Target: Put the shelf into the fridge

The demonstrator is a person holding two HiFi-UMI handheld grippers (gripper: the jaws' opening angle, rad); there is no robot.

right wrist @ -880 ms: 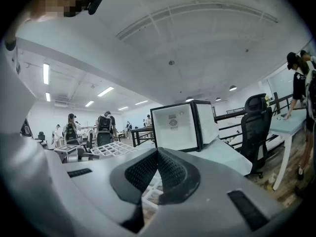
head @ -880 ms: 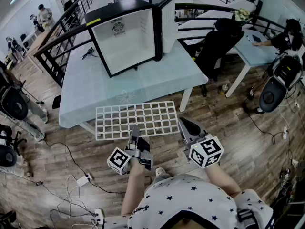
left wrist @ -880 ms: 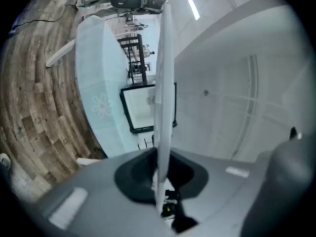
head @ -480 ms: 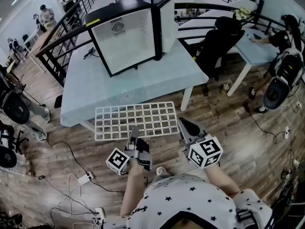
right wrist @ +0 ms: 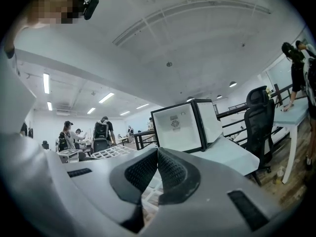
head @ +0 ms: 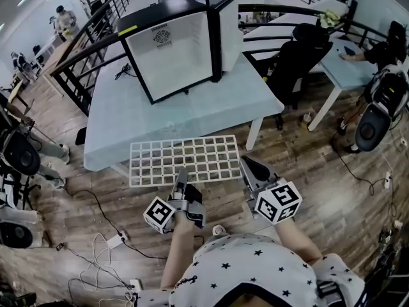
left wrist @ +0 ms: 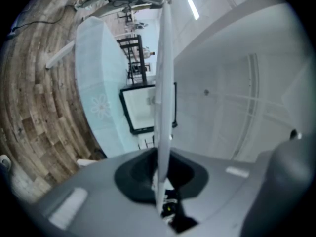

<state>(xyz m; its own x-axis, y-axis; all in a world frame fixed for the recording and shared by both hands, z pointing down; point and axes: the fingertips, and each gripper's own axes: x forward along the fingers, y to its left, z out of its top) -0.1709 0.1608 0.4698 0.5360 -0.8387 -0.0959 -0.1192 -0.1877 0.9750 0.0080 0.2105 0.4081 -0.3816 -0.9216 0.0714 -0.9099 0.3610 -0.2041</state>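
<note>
Currently at carry stage: shelf (head: 184, 160) clamped at near edge by left tongs (head: 181, 174), right tongs (head: 248, 165) closed empty alongside; next, probably raise level toward fridge (head: 176, 53) on tabletop (head: 192, 117).

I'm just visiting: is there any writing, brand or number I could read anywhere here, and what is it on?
No text can be read.
Label inside the fridge: print too blurred.
Yellow sticker on the fridge's top edge: too small.
Marker cubes: square patterns, no words.
</note>
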